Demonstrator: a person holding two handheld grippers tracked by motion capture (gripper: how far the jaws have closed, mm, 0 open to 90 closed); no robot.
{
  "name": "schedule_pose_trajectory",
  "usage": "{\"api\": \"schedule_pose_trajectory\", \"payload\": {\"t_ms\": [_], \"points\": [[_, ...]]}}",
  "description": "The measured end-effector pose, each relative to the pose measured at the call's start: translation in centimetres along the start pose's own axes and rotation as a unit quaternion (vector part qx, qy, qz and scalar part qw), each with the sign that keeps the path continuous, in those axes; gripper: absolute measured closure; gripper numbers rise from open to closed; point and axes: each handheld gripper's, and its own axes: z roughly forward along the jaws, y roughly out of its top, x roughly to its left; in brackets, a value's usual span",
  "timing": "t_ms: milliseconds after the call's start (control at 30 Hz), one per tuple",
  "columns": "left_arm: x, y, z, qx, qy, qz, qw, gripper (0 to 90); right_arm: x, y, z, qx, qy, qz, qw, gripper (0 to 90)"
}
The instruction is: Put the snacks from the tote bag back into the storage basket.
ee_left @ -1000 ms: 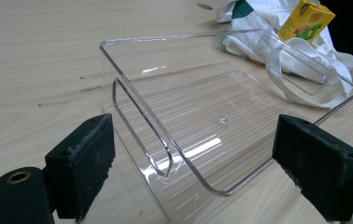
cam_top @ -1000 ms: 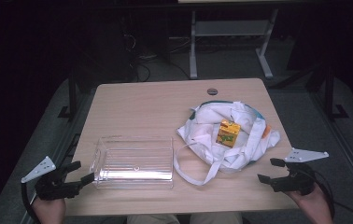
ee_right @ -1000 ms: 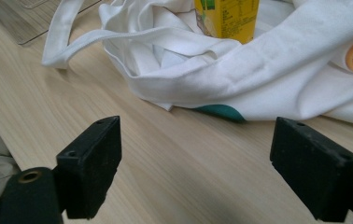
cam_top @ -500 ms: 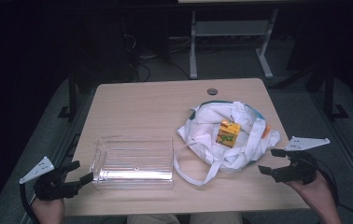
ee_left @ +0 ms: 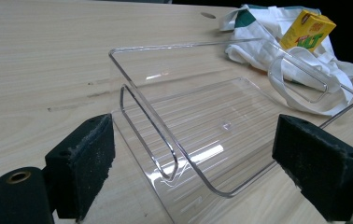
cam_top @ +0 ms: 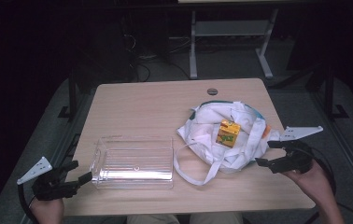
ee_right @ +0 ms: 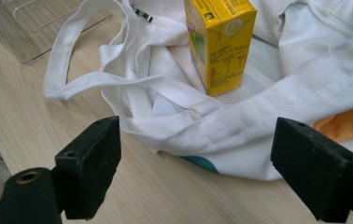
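Left hand-held gripper (cam_top: 80,171): wide open, holding nothing. It sits at the near left corner of the counter (cam_top: 142,102), its jaws pointing at the short end of the tray (cam_top: 132,161).
Right hand-held gripper (cam_top: 273,154): wide open, holding nothing. It sits at the right edge of the counter, just beside the bag (cam_top: 221,140), not touching it.
Tray: clear plastic, flat on the counter, near the front edge. It has nothing in it.
Bag: white cloth, lying crumpled on the right half. One strap (cam_top: 198,168) loops out toward the tray and stops just beside it.
Carton (cam_top: 228,133): yellow, standing up on the bag's cloth.
Open room: bare wood behind the tray, all the way to the far edge.
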Motion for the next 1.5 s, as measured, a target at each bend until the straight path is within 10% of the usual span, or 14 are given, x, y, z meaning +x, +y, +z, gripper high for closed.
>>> {"api": "schedule_pose_trajectory", "payload": {"t_ms": [1500], "points": [[0.1,0.0,-0.1,-0.002,-0.001,0.003,1.0000,12.8,-1.8,8.2,3.4,0.052,0.018,-0.048,0.9973,16.1]]}}
